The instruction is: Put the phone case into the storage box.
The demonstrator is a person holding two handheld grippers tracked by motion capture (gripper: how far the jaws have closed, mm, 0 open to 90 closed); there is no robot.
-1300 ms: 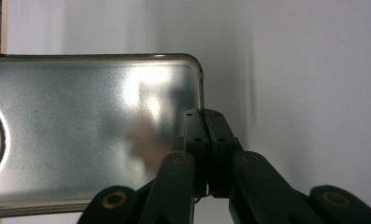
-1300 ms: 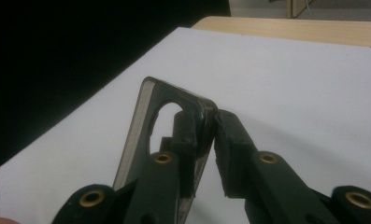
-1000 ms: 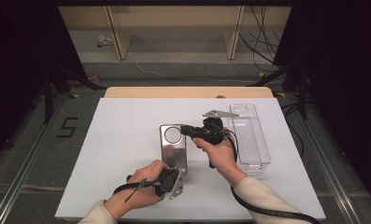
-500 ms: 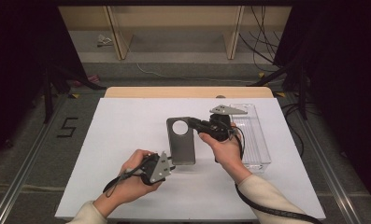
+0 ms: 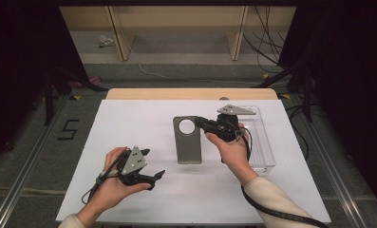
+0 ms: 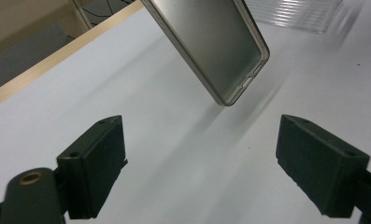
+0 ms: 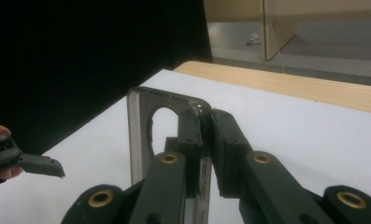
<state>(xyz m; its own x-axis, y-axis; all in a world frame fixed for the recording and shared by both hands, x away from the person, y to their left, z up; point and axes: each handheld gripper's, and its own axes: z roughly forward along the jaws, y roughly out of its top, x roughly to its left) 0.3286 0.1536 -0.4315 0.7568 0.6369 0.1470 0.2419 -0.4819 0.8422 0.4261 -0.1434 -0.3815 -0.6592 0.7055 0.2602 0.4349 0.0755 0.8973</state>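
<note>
L gripper fingers just spread wide, nothing between; R gripper fingers clamped.

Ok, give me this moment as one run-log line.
left gripper: just opened, nothing between jaws | right gripper: shut on grey translucent phone case at its edge | clear plastic tray: beside it

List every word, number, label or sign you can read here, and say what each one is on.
"5": a dark numeral marked on the grey floor left of the table, seen in the high view.
The phone case shows no readable brand or label in any view.
The clear plastic tray carries no readable text.
</note>
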